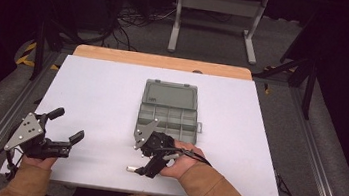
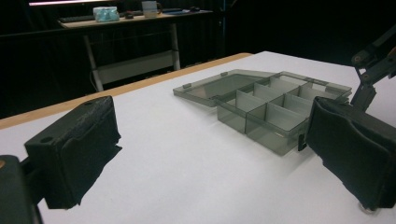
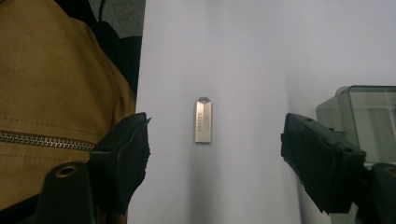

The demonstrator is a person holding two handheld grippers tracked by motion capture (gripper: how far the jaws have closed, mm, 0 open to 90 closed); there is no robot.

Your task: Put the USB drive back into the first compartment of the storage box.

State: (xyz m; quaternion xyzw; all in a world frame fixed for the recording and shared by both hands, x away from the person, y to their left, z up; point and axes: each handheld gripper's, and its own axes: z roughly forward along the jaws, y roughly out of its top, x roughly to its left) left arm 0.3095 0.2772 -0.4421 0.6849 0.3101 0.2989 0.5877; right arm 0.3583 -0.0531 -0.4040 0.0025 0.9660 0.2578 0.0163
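A grey see-through compartment box (image 1: 169,109) lies open in the middle of the white table (image 1: 103,89), lid flat behind it; it shows too in the left gripper view (image 2: 266,100). A small silver USB stick (image 3: 203,120) lies flat on the table near the front edge (image 1: 132,169). My right gripper (image 3: 215,144) hovers over the stick, open, the stick between and beyond its jaws, untouched. In the high view the right gripper (image 1: 146,167) sits just in front of the box. My left gripper (image 1: 66,125) rests at the front left, open and empty, its pads (image 2: 77,149) wide apart.
A wooden strip (image 1: 163,61) edges the table's far side. A metal stand (image 1: 217,17) and cables lie on the floor beyond. The person's tan jacket (image 3: 51,102) is close beside the right gripper. Bare white table spreads left and right of the box.
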